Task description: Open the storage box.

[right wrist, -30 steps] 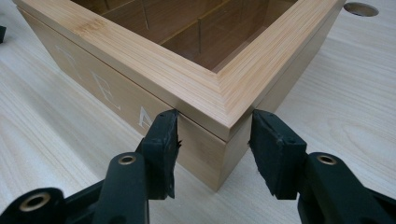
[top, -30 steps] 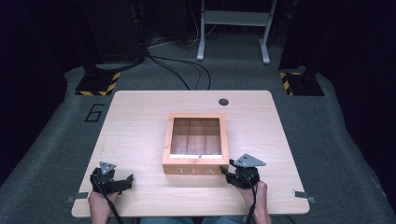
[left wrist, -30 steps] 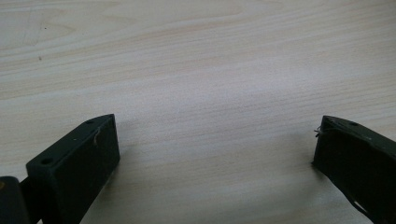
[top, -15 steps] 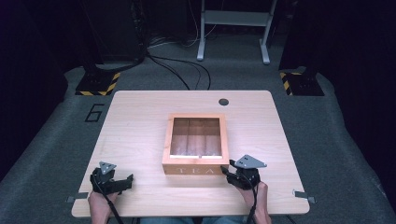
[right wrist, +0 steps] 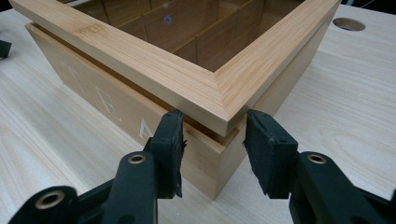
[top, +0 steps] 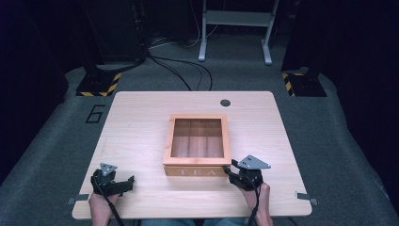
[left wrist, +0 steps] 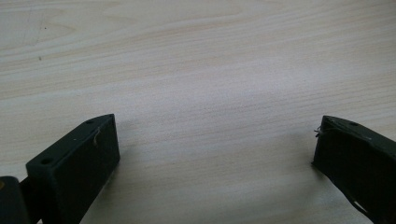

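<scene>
A wooden tea box (top: 196, 161) with "TEA" on its front stands in the middle of the table (top: 141, 127). Its window-framed lid (right wrist: 140, 56) lies on top, with dividers visible through it. My right gripper (top: 231, 168) is at the box's front right corner. Its jaws stand open on either side of that corner (right wrist: 215, 140), just under the lid's overhanging edge, with the left pad (right wrist: 170, 140) close against the front face. My left gripper (top: 128, 182) rests at the front left of the table, wide open over bare wood (left wrist: 215, 144) and holding nothing.
A round cable hole (top: 225, 102) sits near the table's far edge. Beyond the table are floor cables (top: 183, 70), a metal stand (top: 235, 28) and hazard-striped bases (top: 99, 87). Bare tabletop surrounds the box on all sides.
</scene>
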`<state>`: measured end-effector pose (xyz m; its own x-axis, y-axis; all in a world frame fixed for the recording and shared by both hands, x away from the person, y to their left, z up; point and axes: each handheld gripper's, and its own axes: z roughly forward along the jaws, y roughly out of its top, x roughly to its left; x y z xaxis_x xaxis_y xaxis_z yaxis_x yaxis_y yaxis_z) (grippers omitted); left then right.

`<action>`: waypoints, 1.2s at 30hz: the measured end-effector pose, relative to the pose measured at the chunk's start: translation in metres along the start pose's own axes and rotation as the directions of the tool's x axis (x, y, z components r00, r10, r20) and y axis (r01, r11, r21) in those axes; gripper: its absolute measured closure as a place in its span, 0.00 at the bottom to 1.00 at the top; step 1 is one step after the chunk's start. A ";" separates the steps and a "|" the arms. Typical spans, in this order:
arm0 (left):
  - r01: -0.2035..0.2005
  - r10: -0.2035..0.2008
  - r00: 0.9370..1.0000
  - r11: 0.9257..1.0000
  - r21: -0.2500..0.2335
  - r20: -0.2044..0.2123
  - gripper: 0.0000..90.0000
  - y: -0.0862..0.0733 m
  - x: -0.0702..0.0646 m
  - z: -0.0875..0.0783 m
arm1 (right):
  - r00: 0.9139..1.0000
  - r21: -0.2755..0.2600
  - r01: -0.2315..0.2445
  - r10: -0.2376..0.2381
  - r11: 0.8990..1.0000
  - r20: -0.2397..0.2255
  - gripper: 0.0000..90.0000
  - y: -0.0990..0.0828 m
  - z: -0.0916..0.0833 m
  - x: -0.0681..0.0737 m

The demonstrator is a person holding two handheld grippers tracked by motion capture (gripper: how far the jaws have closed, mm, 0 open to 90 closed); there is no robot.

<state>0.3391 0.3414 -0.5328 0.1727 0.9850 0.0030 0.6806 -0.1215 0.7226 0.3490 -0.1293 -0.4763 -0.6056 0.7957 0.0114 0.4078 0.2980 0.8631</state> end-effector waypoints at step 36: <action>0.001 -0.001 1.000 1.000 0.004 0.003 0.00 0.000 0.000 0.000 | 0.999 -0.035 -0.036 0.036 0.999 -0.001 0.56 0.021 -0.002 -0.002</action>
<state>0.3390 0.3416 -0.5324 0.1743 0.9847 0.0004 0.6836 -0.1213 0.7197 0.3575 -0.1258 -0.4571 -0.5909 0.8056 0.0431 0.4057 0.2505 0.8790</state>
